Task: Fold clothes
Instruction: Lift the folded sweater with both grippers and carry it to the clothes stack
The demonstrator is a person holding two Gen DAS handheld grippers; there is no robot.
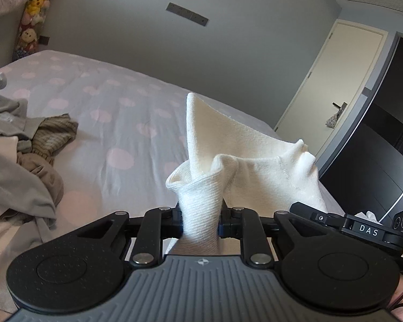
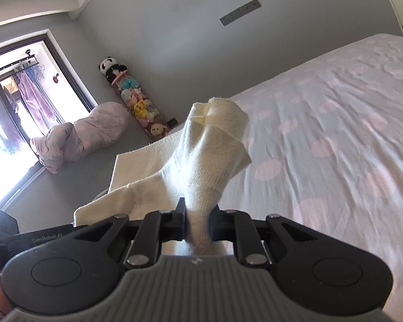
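A white knitted garment (image 1: 244,161) is held up between both grippers above the bed (image 1: 121,112). My left gripper (image 1: 200,221) is shut on a bunched edge of it; the cloth stands up in a peak and stretches right toward the other gripper (image 1: 362,228). My right gripper (image 2: 198,222) is shut on another bunched edge of the same garment (image 2: 209,155), which folds over at the top and spreads to the left. The pads of both grippers are hidden by the cloth.
A pile of unfolded clothes, grey (image 1: 10,123) and striped olive (image 1: 53,131), lies on the bed's left side. The sheet with pink dots (image 2: 335,134) spreads to the right. A door (image 1: 335,80), a dark cabinet (image 1: 376,155), a pink duvet (image 2: 80,136) and stuffed toys (image 2: 139,104) stand around.
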